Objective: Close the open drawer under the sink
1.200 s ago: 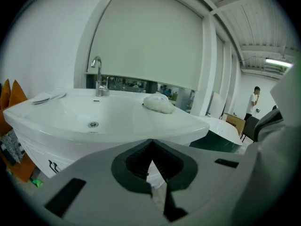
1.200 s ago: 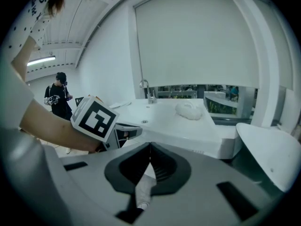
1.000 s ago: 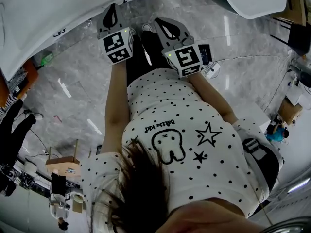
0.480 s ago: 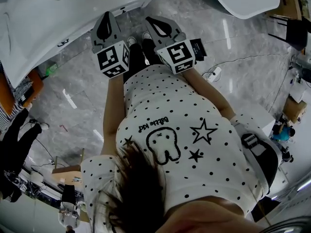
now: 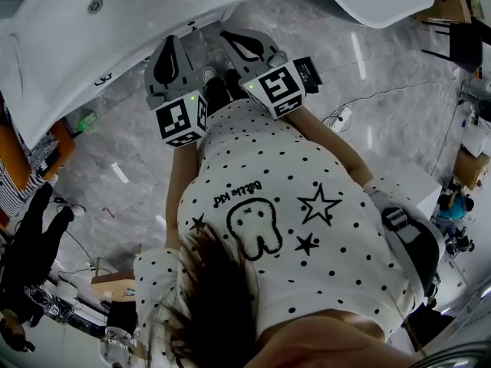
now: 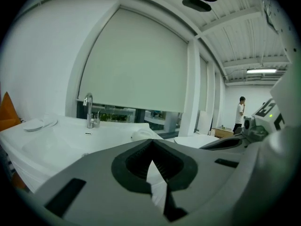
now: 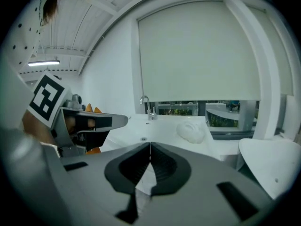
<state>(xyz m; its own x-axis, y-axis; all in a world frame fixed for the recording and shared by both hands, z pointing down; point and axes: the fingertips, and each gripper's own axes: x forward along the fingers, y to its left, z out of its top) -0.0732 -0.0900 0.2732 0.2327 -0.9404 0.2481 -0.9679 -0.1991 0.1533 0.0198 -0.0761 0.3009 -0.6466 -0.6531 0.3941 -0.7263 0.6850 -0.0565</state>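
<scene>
Left claw (image 6: 151, 145): jaws together, nothing between them; it looks out across the top of the basin.
Right claw (image 7: 150, 147): also closed and empty, close beside the left one.
Sink (image 5: 115, 29): a white basin right ahead of both claws, with its front edge near their tips in the head view.
Drawer: I can't find it in any view. I judge it sits below the basin's rim, under where I'm looking.
Approach: I'd lower both claws until the drawer front shows, and keep the jaws shut.
Push: I'd set the closed tips on the middle of the front and press straight in, evenly, so it doesn't skew.
Faucet (image 6: 88, 109): at the far side, well out of the way.
</scene>
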